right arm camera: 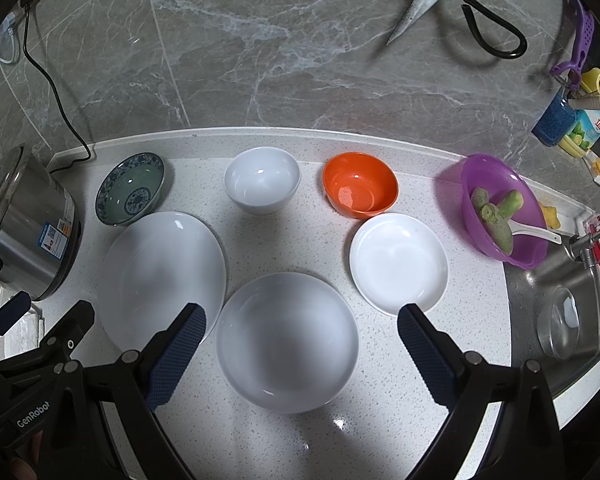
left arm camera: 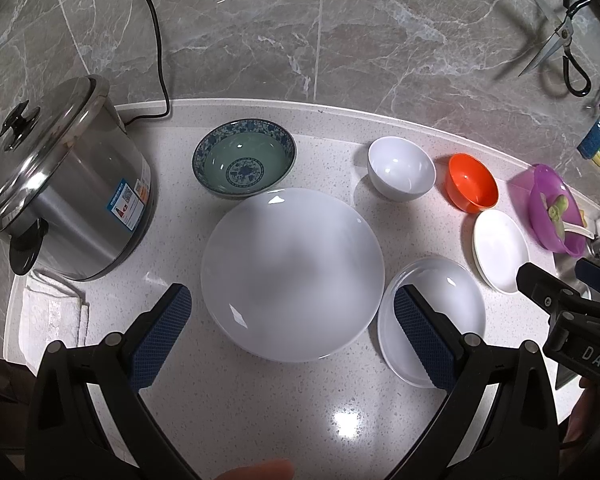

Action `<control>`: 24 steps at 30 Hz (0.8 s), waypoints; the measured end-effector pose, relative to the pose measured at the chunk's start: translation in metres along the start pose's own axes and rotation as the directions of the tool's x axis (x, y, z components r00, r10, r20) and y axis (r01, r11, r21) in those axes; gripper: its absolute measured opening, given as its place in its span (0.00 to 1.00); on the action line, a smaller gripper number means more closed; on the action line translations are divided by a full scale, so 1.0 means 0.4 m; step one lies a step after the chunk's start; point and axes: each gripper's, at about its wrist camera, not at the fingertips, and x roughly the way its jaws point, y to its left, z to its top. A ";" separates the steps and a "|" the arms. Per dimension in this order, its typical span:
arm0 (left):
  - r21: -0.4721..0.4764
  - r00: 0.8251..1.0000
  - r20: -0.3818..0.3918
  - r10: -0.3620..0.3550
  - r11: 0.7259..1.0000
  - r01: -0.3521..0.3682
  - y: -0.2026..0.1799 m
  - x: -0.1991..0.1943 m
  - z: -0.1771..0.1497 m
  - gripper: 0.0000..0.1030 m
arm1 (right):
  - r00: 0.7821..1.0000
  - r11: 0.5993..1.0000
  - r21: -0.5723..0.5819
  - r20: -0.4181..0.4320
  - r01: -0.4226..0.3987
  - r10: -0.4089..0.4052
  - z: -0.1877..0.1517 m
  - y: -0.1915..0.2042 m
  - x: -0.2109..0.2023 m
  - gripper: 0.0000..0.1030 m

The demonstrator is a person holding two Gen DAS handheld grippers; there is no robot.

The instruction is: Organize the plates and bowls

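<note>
My left gripper [left arm camera: 292,332] hangs with fingers spread wide, holding nothing. Between them, just ahead, lies the large white plate [left arm camera: 292,274]. Behind my right finger sits a smaller plate [left arm camera: 452,300]; the patterned bowl [left arm camera: 244,158] stands further ahead.

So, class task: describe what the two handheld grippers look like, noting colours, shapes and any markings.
Both are black plastic frames with round silver rivets. Each left gripper and right gripper finger is a long bar faced with a dark blue, cross-hatched pad. White lettering reads "GenRobot" on the left body, "DAS" on the right. No cables or sleeves show.
</note>
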 end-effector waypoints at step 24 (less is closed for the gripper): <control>-0.008 0.999 -0.040 0.018 1.000 -0.018 0.017 0.045 -0.004 1.00 | 1.000 1.000 -0.006 0.003 -0.026 0.026 -0.003 0.006 0.018 0.96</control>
